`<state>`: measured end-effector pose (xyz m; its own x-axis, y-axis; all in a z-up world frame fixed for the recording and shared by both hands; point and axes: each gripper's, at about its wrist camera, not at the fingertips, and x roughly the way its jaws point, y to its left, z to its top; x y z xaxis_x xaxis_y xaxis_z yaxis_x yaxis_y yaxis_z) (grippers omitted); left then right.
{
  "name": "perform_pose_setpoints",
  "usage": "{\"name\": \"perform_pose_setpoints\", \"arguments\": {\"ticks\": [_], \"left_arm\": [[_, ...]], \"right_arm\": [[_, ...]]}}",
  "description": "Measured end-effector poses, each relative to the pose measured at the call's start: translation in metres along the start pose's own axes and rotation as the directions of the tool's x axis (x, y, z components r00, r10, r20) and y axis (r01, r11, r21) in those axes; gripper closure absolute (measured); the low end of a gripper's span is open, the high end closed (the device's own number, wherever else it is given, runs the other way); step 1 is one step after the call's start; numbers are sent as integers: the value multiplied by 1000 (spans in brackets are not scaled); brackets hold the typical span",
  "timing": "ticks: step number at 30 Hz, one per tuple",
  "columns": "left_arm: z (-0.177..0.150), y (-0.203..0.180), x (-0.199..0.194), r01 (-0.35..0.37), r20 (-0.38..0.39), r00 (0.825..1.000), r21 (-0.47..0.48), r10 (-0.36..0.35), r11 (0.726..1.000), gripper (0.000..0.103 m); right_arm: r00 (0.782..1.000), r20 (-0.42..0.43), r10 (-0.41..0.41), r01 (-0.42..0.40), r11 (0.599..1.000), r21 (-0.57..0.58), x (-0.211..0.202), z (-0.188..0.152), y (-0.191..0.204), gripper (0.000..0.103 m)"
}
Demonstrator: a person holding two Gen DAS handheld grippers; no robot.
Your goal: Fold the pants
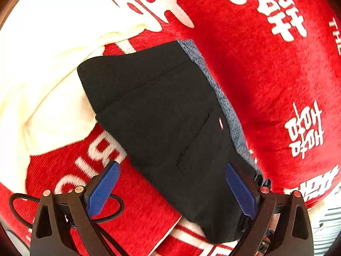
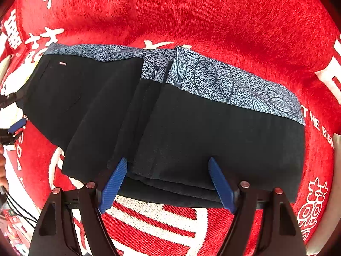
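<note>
A: Any containers here?

B: I see no bin or basket. There is a red blanket with white characters, spread flat, and the black pants lie folded on it. Under their far edge sits a blue-grey patterned cloth with leaf outlines, showing as a strip along the top.

A: Start from the left, then.

B: In the left wrist view, a cream cloth lies bunched at the left, touching the pants' corner. The left tongs are released, pads wide apart. One blue pad is over the red blanket; the other lies over the black fabric near the waistband end. Nothing is pinched between them.

A: And the right?

B: The right tongs point down at the near folded edge of the pants. They are spread wide, both pads over the black cloth, with nothing gripped. The left tongs show at that view's left edge, beside the pocket end.
</note>
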<state>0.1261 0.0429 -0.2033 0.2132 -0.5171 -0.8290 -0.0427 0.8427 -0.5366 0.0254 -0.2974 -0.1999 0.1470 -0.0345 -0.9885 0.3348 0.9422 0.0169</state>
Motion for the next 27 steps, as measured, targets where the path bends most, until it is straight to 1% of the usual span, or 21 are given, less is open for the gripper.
{"name": "perform_pose_setpoints", "arguments": {"ticks": [4,6,9,11,13,14,16,20,21,23,24,25,26,27], "left_arm": [[8,2,4,37,20,999,6,-37,999,4],[10,2,2,67,27,997,7,-67,998,4],[13,2,4,114,42,993,-16,-113,993,4],[16,0,-1,177,63,983,-30,-175,984,4],[19,-3,-6,244,89,966,-23,-241,969,4],[20,-4,-5,250,93,964,-14,-247,968,4],[23,-7,5,211,80,975,-5,-209,978,4],[27,0,19,165,68,985,-51,-161,985,4],[27,-2,19,152,69,987,-50,-148,987,4],[28,-15,24,65,55,996,-25,-64,998,4],[26,-20,27,30,50,998,-11,-30,999,10],[25,-28,29,-42,49,998,12,42,999,17],[25,-28,26,-104,50,994,31,102,994,34],[24,-32,27,-189,53,981,61,186,980,53]], "right_arm": [[1000,-3,-9,9,1000,-2,1,3,0,21],[1000,-2,-12,12,1000,-4,2,3,0,21],[1000,-1,-14,14,1000,-7,1,2,0,21],[1000,-1,-14,14,1000,-8,1,2,-1,21],[1000,-1,-14,14,1000,-6,1,2,-1,21],[1000,-2,-14,14,1000,-4,2,2,-1,21],[1000,-3,-15,15,1000,-6,2,3,0,21],[1000,-12,-14,14,1000,-5,3,3,0,21],[1000,-12,-12,12,1000,-6,3,3,-1,21],[1000,-10,-9,9,1000,-8,3,2,-1,21],[1000,-10,-8,8,1000,-8,3,2,-1,21],[1000,-13,-6,6,1000,-10,3,2,-1,21],[1000,-17,-5,5,1000,-12,2,3,-1,21],[1000,-21,-6,6,1000,-12,1,4,-1,21]]}}
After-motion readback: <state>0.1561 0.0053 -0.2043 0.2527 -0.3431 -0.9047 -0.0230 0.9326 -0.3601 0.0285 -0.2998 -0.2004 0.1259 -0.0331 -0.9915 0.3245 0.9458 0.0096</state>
